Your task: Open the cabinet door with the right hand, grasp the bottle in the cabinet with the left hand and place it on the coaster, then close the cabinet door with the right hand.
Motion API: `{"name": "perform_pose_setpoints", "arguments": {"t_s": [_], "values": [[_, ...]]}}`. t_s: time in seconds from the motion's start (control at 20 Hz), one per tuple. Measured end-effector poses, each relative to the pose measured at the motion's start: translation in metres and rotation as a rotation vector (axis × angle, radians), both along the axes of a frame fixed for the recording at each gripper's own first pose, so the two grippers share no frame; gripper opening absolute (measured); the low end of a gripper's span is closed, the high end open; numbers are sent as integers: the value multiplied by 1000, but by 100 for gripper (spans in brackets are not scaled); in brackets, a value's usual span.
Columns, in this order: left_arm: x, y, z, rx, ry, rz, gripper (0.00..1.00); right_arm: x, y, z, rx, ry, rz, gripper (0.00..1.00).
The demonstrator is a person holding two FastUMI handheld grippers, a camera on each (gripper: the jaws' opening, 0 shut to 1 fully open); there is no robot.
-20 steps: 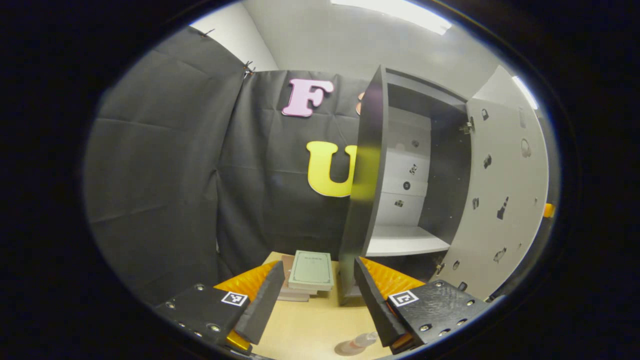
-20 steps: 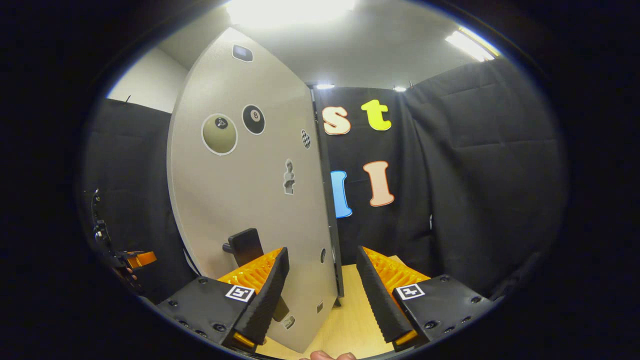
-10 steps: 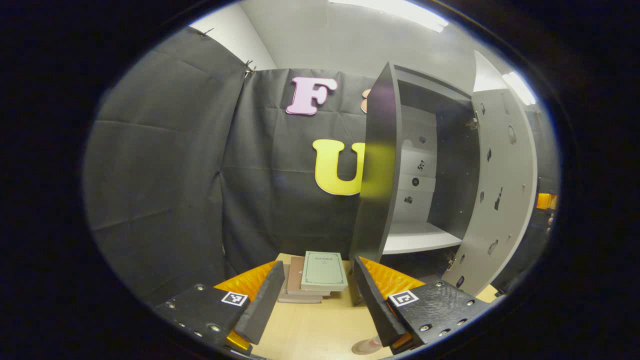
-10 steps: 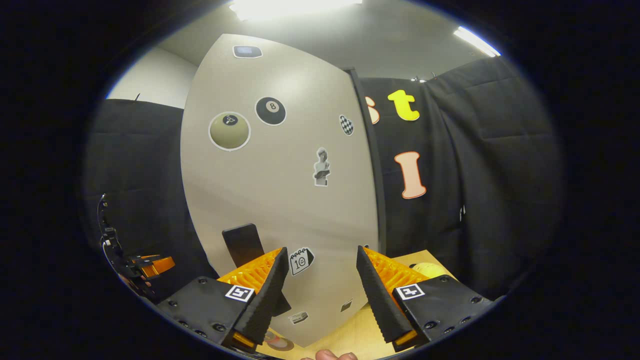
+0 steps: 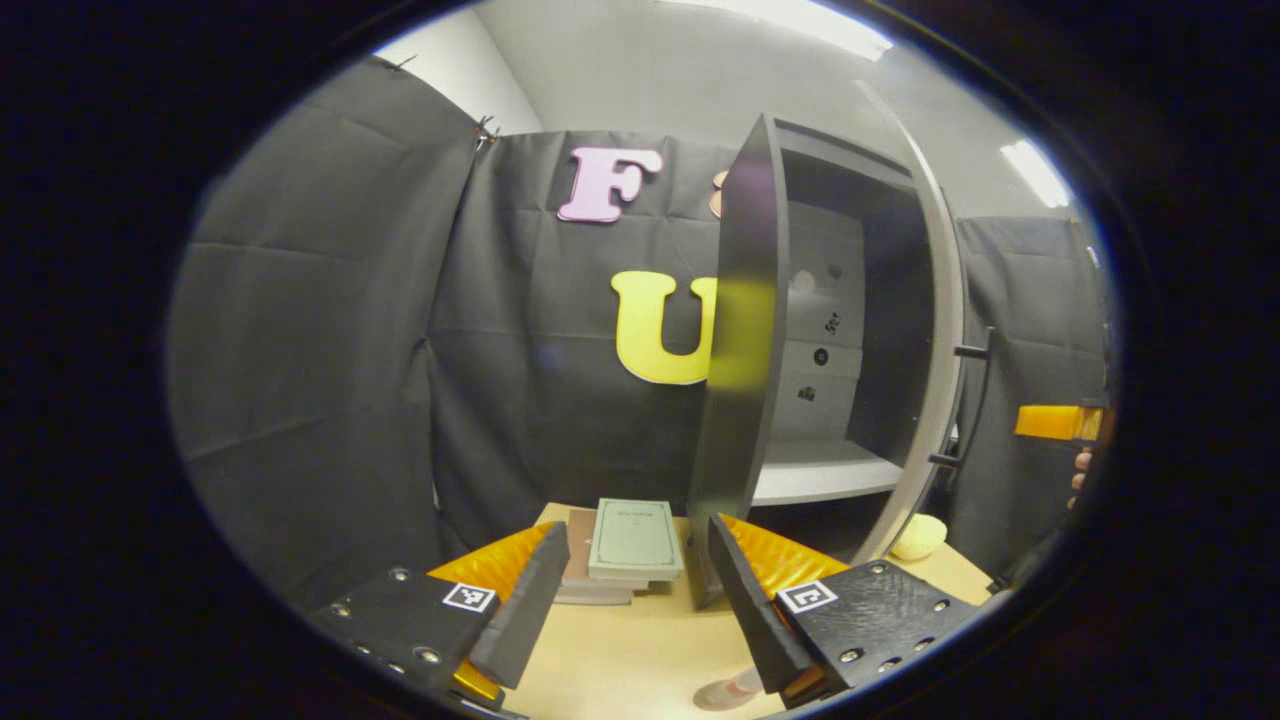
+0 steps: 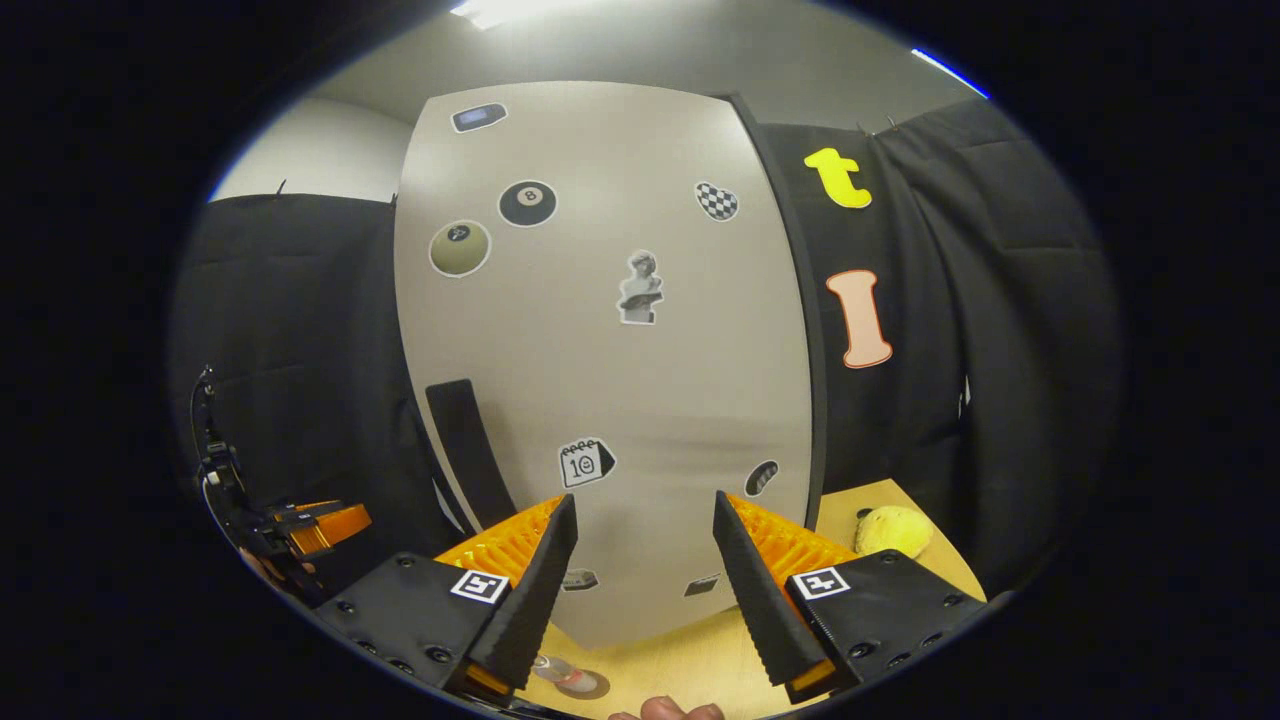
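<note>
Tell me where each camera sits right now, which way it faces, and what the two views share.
Left gripper view: rides the left gripper, facing the cabinet's open side; books ahead, own open fingers below, the right gripper at far right.
Right gripper view: rides the right gripper, facing the door's stickered front; own open fingers below.
Shared: door, its handle, table, yellow object.

Left claw [image 5: 630, 590]: fingers spread wide, nothing between them, pointing level and forward. Right claw [image 6: 640, 570]: fingers likewise parted, empty, aimed straight ahead. A fingertip [image 6: 665, 710] of the holding hand peeks at the bottom edge of the right gripper view.
</note>
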State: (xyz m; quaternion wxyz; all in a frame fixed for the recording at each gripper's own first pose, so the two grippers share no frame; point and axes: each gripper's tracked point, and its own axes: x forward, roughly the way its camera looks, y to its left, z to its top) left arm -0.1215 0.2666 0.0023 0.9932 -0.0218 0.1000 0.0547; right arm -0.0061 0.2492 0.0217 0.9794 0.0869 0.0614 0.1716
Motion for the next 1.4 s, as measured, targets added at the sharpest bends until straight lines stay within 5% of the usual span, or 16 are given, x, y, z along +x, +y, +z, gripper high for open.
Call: {"name": "perform_pose_setpoints", "arguments": {"t_s": [0.45,0.5,0.65,0.8,0.95,1.4], "values": [[-3,-74,29,-26,-78,27,88,4,-80,-3,-19,-26,-7,88],[-4,-82,34,-24,-86,30,84,3,-91,-4,-17,-28,-4,80],[-8,-106,45,30,-98,42,86,0,-117,-7,-2,-37,14,87],[-12,-132,48,64,-114,74,86,6,-136,-8,5,-59,23,80],[-9,-175,32,-7,-109,69,84,13,-149,-1,11,-104,28,87],[1,-210,39,8,-108,87,86,22,-153,4,-13,-144,45,88]]}}
